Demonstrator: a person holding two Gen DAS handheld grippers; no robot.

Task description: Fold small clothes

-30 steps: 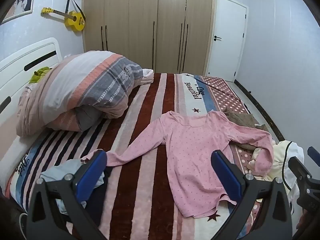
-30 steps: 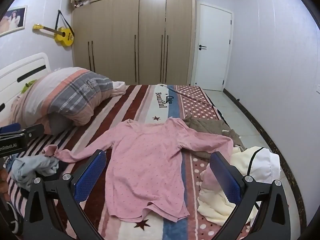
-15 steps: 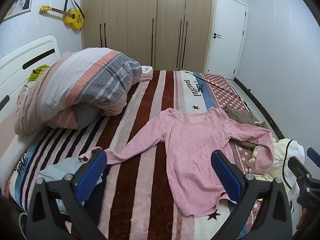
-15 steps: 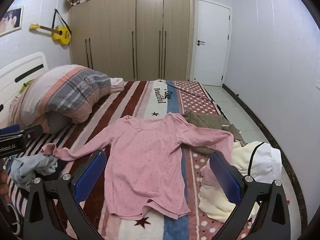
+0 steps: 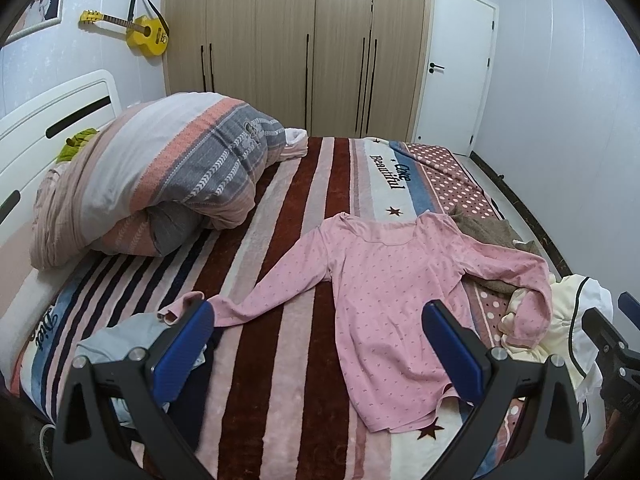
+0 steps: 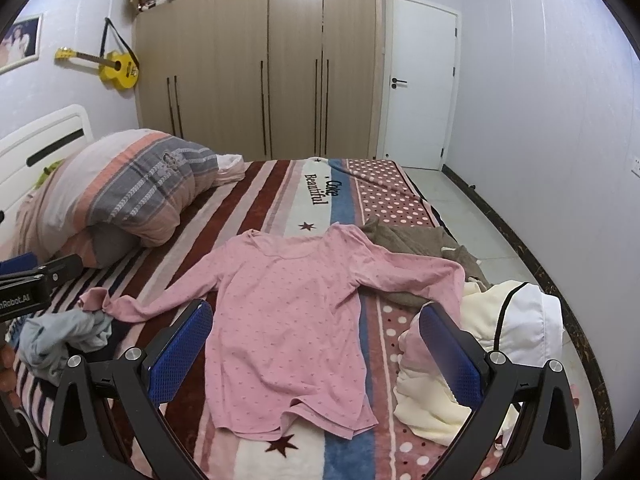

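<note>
A bed covered by a striped blanket fills both views, with a rolled duvet at the far left near the headboard. A pink long-sleeved top is spread flat, front up, across the middle of the bed, hem nearest the cameras. Its left sleeve is stretched out toward a crumpled pale-blue garment at the near left, and its right sleeve is draped over a brown garment and bent down beside a cream-and-white garment at the near right. No containers are seen.

The left tongs and the right tongs are both held released above the near edge, nothing between their blue pads.

Folding appears not yet begun. The right sleeve could be pinched together with the brown or cream cloth beneath it, so that a neighbour is dragged into the fold. The left cuff, lying against the blue garment, carries the same risk. The thin knit could also bunch if only one layer is caught at the hem.
</note>
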